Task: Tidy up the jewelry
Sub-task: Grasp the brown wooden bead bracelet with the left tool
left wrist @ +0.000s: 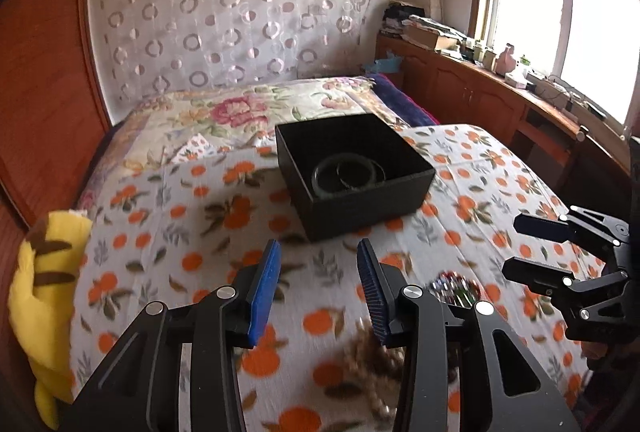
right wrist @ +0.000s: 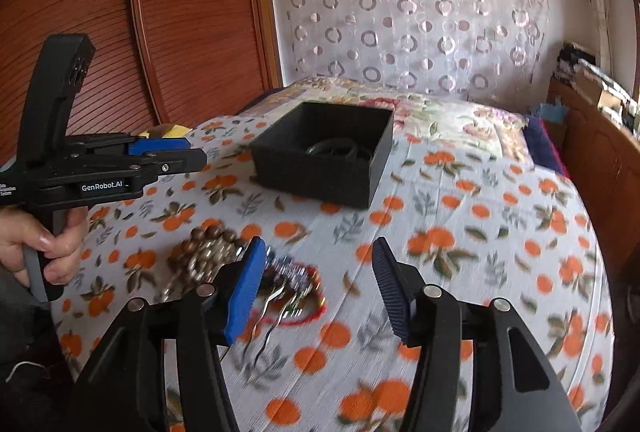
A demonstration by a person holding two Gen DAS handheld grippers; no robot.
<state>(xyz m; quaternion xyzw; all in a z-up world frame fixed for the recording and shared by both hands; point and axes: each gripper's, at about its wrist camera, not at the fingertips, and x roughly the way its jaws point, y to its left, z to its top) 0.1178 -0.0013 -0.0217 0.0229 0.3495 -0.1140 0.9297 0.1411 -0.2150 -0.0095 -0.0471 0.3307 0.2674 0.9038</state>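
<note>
Two dark bangles (left wrist: 348, 174) lie inside the open black square box (left wrist: 352, 192) at the centre of the left wrist view, on the orange-print bedspread (left wrist: 180, 224). Left hand-held gripper (left wrist: 318, 264) hangs with jaws parted and empty; right hand-held gripper (right wrist: 318, 272) gapes wider, also empty, just beside a brown bead string (right wrist: 204, 252) and a multicoloured bracelet (right wrist: 296, 284) at lower left.

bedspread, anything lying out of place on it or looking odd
Yes: a brown bead string and a colourful bracelet lie heaped loose on the bedspread, not in the black box where the dark bangles sit. Nothing looks broken.
</note>
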